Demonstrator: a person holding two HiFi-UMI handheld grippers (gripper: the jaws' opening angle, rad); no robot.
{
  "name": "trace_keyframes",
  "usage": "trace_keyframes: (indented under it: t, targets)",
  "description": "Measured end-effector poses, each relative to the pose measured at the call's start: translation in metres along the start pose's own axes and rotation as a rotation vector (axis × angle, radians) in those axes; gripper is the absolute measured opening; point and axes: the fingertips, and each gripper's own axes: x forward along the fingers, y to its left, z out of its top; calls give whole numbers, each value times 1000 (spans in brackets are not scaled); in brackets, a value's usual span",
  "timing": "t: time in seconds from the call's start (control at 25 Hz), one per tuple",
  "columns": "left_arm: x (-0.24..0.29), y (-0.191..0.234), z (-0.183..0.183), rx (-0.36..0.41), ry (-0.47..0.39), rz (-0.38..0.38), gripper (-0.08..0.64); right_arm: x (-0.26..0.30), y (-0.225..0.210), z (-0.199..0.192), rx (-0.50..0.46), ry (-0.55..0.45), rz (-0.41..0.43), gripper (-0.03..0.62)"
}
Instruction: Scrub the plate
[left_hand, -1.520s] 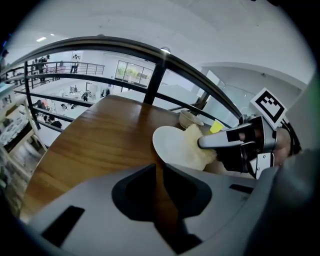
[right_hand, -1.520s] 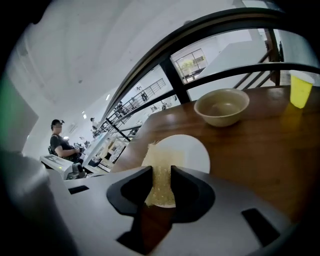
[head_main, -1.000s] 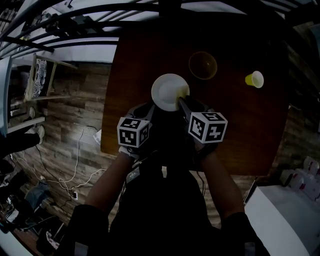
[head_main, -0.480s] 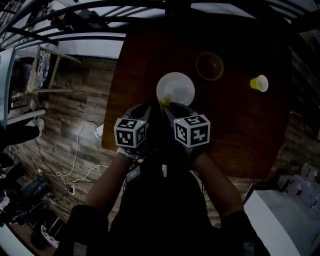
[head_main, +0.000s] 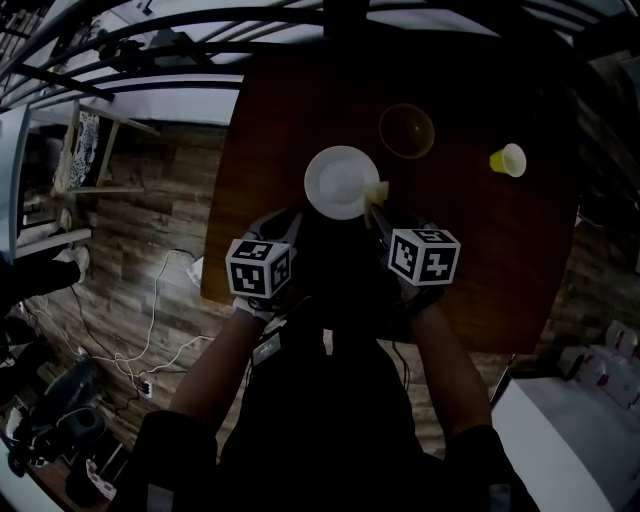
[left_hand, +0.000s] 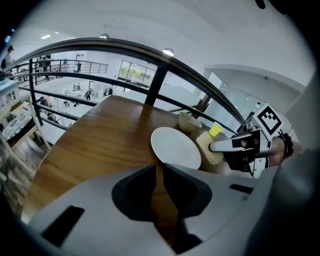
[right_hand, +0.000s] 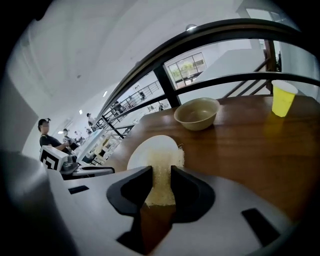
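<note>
A white plate (head_main: 341, 182) lies on the dark wooden table (head_main: 480, 260). My right gripper (head_main: 375, 206) is shut on a pale yellow sponge (head_main: 377, 192), which rests against the plate's right rim. In the right gripper view the sponge (right_hand: 161, 175) fills the gap between the jaws and reaches onto the plate (right_hand: 145, 154). My left gripper (head_main: 300, 218) sits at the plate's near-left rim. In the left gripper view its jaws stand almost together around a thin slit (left_hand: 160, 167), and the plate (left_hand: 175, 147) meets their tips. The right gripper (left_hand: 235, 146) and sponge (left_hand: 210, 150) show beyond it.
A tan bowl (head_main: 406, 131) stands just beyond the plate to the right. A yellow cup (head_main: 508, 160) is farther right. The table's left edge (head_main: 215, 220) drops to a wood-plank floor with cables. Black railings cross above the table's far side.
The right gripper carried the sponge from the plate's right side across to its near-left edge, then back to the right rim. The left gripper and the plate stayed put.
</note>
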Motion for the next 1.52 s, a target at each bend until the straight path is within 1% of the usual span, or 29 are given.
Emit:
trace_keyframes:
  t: [0.2, 0.32, 0.44, 0.56, 0.68, 0.8, 0.92, 1.08, 1.24, 1.28, 1.36, 1.44, 1.52]
  targets:
    - [-13, -9, 5, 11, -24, 0, 57, -21, -6, 5, 30, -43, -7, 127]
    - [-23, -3, 9, 22, -47, 22, 57, -33, -2, 9, 32, -71, 5, 127]
    - [-37, 8, 3, 16, -57, 68, 57, -55, 3, 11, 30, -108, 16, 126]
    - [-54, 31, 0, -10, -74, 136, 57, -74, 13, 15, 20, -146, 32, 126]
    - [-76, 51, 3, -44, -109, 202, 57, -86, 25, 17, 3, -158, 56, 127]
    - [-97, 66, 15, -77, -174, 256, 57, -98, 34, 22, -17, -181, 78, 126]
    - [-126, 78, 32, -113, -260, 275, 57, -102, 54, 25, -38, -202, 110, 126]
    - [-177, 87, 57, -115, -360, 315, 57, -117, 79, 26, -74, -215, 156, 126]
    - [-236, 92, 73, -142, -451, 358, 57, -138, 101, 29, -108, -224, 196, 126]
    - [-247, 89, 78, -144, -469, 352, 57, -141, 106, 30, -119, -226, 209, 127]
    - [-266, 74, 91, -129, -507, 299, 57, -148, 119, 32, -155, -241, 242, 126]
    - [-281, 48, 108, -64, -535, 227, 57, -158, 132, 34, -201, -269, 264, 126]
    - [-295, 18, 122, 31, -547, 177, 57, -170, 143, 36, -241, -306, 266, 126]
